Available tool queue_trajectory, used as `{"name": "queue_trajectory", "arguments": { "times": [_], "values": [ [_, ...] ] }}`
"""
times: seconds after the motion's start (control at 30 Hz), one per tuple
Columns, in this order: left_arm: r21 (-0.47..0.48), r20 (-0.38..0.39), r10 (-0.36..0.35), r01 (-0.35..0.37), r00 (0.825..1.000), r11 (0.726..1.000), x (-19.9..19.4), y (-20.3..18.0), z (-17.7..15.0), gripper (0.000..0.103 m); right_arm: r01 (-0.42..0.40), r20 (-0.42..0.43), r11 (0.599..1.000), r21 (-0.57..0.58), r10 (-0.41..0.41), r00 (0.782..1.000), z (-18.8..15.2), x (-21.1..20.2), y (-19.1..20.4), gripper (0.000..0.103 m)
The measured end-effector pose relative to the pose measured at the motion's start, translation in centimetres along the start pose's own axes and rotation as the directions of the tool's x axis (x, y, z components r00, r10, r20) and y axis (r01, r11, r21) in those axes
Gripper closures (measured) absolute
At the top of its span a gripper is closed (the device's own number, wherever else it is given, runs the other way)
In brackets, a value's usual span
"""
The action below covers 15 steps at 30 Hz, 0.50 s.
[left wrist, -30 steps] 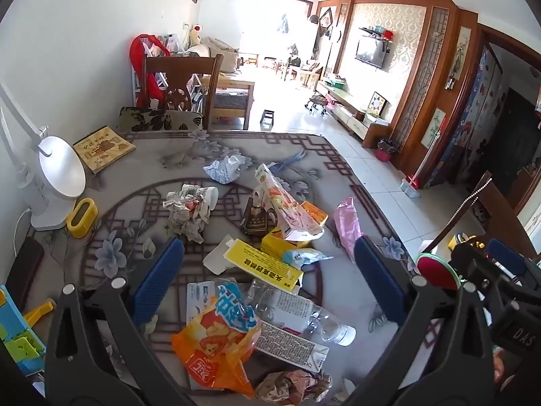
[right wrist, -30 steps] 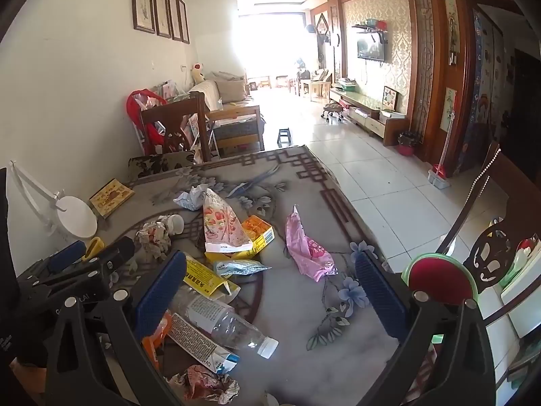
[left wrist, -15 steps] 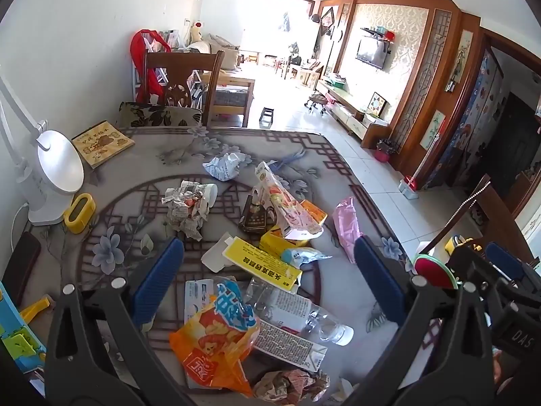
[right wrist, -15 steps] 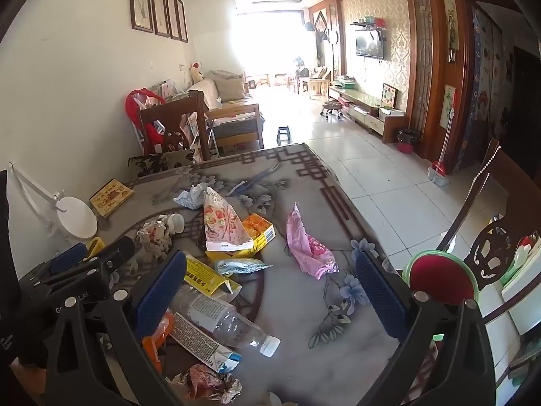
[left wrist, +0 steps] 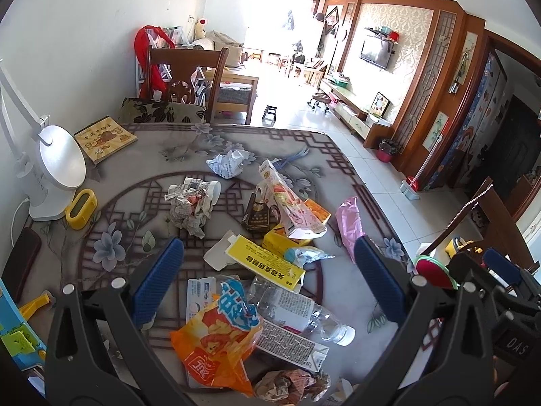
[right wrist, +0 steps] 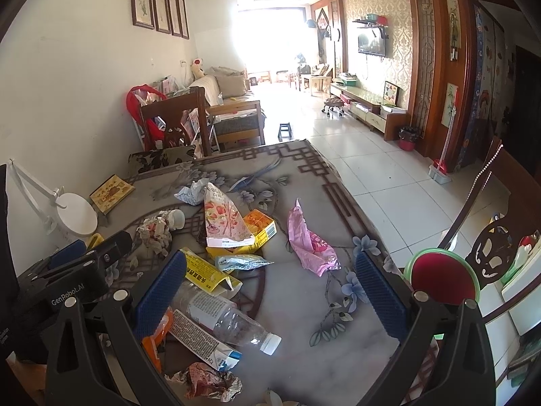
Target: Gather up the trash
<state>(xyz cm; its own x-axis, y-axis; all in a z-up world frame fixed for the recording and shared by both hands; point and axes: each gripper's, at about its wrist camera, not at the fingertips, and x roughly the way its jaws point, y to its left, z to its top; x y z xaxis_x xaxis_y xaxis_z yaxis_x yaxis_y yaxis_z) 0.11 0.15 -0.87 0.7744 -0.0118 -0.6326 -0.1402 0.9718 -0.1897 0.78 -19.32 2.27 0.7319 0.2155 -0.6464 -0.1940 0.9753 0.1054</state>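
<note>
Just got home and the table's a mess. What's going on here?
Someone is starting a trash pickup with a gripper in each hand. The left gripper and right gripper both hover open above the table, holding nothing. Litter is spread across it: a clear plastic bottle, an orange snack bag, a yellow box, a pink bag and crumpled newspaper. Nothing has been picked up yet.

Bottle (right wrist: 230, 321) on table (right wrist: 338, 348), carton (right wrist: 203, 338) beside it; crumpled wrapper (right wrist: 206, 380) in front; lamp (left wrist: 57, 169) far left.
</note>
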Motion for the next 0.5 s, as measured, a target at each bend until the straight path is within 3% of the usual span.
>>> {"name": "queue_trajectory", "arguments": {
  "times": [0.5],
  "values": [
    [-0.013, -0.012, 0.002, -0.002, 1.0, 1.0, 0.06, 0.73, 0.28, 0.004, 0.004, -0.015, 1.0, -0.003, -0.004, 1.0, 0.08, 0.53, -0.01, 0.007]
  ]
}}
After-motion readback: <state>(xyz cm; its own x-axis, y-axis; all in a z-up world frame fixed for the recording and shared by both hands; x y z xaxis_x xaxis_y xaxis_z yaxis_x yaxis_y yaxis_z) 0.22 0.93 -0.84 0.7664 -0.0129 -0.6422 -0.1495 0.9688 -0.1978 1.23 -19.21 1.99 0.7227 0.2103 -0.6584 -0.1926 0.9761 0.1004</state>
